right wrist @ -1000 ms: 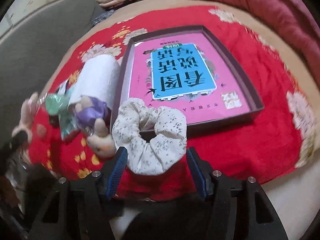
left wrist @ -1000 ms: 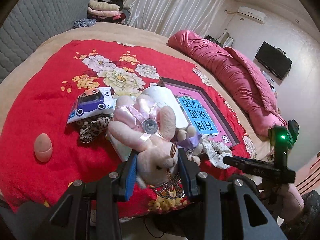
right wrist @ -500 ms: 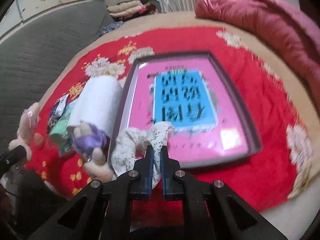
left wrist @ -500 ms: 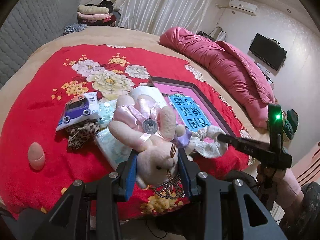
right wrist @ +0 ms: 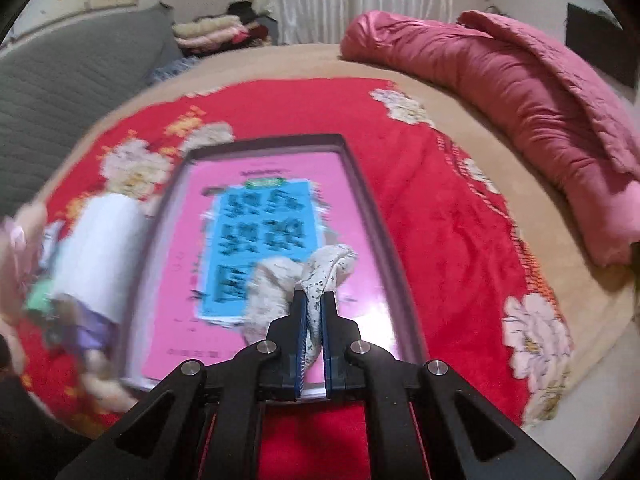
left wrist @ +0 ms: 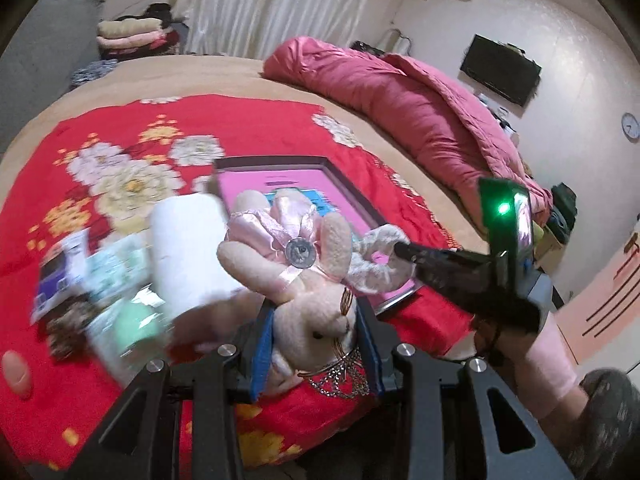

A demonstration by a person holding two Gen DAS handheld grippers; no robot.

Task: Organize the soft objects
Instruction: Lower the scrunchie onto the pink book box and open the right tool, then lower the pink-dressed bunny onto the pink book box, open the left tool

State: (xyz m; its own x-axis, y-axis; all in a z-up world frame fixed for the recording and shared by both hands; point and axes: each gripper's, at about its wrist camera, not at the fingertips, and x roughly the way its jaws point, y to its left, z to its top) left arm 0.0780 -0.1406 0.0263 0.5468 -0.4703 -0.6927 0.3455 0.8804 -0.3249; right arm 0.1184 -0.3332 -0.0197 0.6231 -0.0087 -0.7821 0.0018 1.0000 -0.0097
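My left gripper (left wrist: 316, 320) is shut on a pink plush rabbit (left wrist: 308, 292) with a satin bow and a silver coin charm, held above the red floral blanket (left wrist: 120, 140). The rabbit's ears point away from me toward the pink tray (left wrist: 280, 180). My right gripper (right wrist: 314, 304) is shut on a white floral scrunchie (right wrist: 296, 280), which hangs above the tray (right wrist: 360, 200) and its blue and pink printed sheet. In the left wrist view the right gripper (left wrist: 400, 248) comes in from the right with the scrunchie (left wrist: 372, 260) at its tip.
A white paper roll (left wrist: 188, 248), a green packet (left wrist: 128, 276), a toy-car pack (left wrist: 56, 276) and a leopard-print piece (left wrist: 64, 324) lie left of the tray. A small purple-dressed doll (right wrist: 88, 332) lies by the roll. A pink egg shape (left wrist: 16, 372) sits far left. A crimson quilt (left wrist: 400, 108) lines the bed's right.
The right gripper closed on the scrunchie and lifted it over the tray. The left gripper carried the rabbit right, toward the tray.
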